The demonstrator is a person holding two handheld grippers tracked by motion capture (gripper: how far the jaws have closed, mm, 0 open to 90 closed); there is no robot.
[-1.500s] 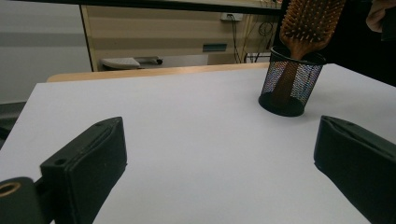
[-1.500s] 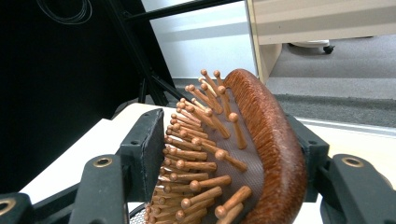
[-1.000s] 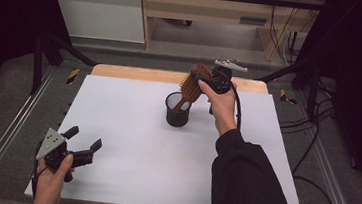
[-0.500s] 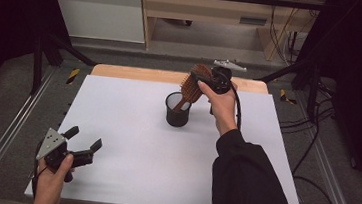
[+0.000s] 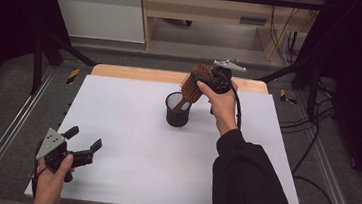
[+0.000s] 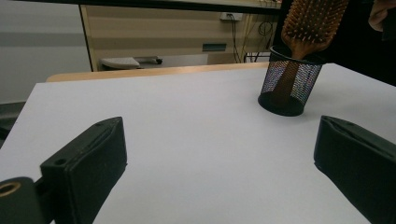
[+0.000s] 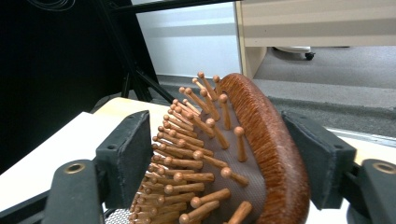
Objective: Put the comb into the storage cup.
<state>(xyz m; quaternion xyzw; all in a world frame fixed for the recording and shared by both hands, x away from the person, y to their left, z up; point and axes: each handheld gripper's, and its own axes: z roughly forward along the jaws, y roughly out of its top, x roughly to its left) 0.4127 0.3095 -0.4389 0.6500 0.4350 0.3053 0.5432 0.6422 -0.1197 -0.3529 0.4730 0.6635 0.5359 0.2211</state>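
resting handle-down in the mesh cup (image 5: 177, 110), the stiff, light wooden hairbrush (image 7: 224, 154) sits between the right gripper (image 7: 219, 158), whose jaws have just been opening, released; best held across its head.

Even light from above, bright white table (image 5: 131, 127) without glare, dark black curtains at both sides, soft faint shadows, high view a little grainy, near hairbrush (image 7: 224, 158) bristles slightly blurred
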